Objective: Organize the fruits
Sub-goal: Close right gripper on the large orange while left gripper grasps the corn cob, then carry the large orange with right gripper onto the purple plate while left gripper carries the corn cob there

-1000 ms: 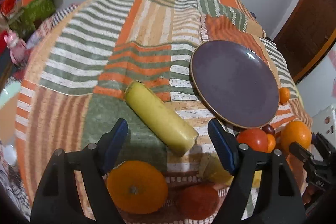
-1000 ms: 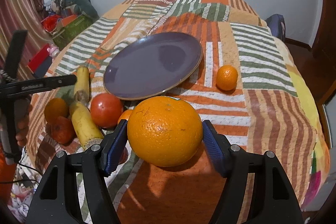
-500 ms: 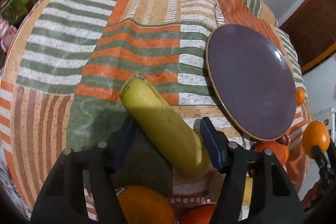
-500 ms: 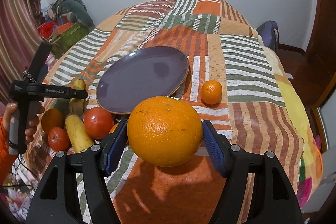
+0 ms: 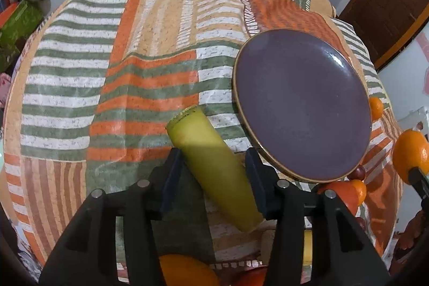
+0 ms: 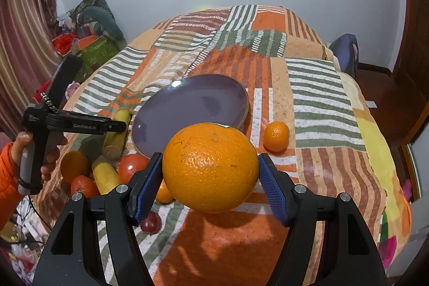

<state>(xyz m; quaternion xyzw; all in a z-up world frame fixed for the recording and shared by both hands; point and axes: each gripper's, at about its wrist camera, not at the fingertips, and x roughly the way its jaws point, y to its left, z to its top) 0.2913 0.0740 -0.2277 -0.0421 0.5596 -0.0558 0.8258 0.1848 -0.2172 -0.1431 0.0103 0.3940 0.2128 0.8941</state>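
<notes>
My left gripper [image 5: 213,173] is shut on a yellow-green banana [image 5: 211,160] that lies slanted on the striped blanket, left of the purple plate [image 5: 303,103]. My right gripper [image 6: 210,178] is shut on a large orange [image 6: 210,168] and holds it above the blanket, in front of the purple plate [image 6: 193,106]. The left gripper [image 6: 118,126] shows in the right wrist view over the banana [image 6: 116,136]. The held orange also shows at the right edge of the left wrist view [image 5: 410,154].
A second banana [image 6: 106,177], a tomato [image 6: 132,168], an orange [image 6: 74,165], a red fruit [image 6: 83,185] and a dark grape [image 6: 150,225] lie left of the plate. A small mandarin [image 6: 276,136] lies right of it. The blanket's edge drops off at right.
My left gripper has moved forward and closed on the banana. My right gripper has lifted the large orange higher and back from the plate.
</notes>
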